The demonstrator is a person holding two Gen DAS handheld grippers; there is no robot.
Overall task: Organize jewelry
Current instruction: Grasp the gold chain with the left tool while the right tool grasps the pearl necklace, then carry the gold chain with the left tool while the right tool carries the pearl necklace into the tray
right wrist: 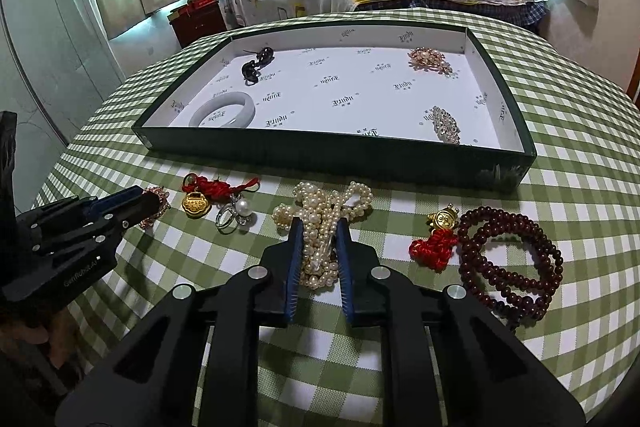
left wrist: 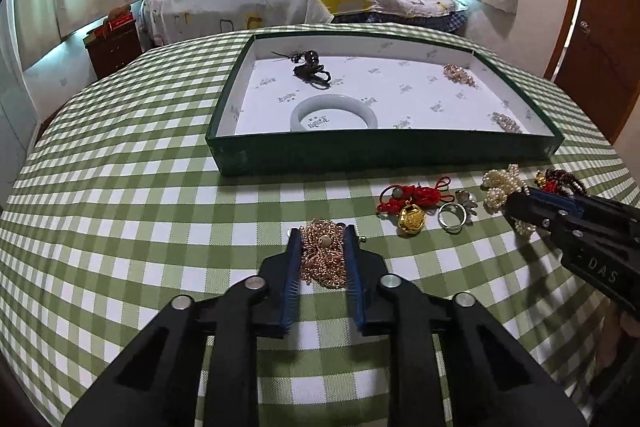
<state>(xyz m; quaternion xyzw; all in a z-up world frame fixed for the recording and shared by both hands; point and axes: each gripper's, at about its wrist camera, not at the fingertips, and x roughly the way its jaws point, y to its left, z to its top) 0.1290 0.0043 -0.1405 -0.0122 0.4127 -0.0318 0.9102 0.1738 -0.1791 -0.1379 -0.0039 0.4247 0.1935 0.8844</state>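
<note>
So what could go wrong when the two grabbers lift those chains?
The long white pearl necklace lies bunched, so loops outside the right gripper might dangle and perhaps snag the green tray's wall.

The thin rose-gold chain between the left gripper fingers looks tangled; part could slip free.

Green-checked table (right wrist: 560, 155), shallow green box (right wrist: 496, 167), pearl strands (right wrist: 324, 215), dark red beads (right wrist: 508, 259), rings (right wrist: 234, 215), gold chain (left wrist: 322, 255)
</note>
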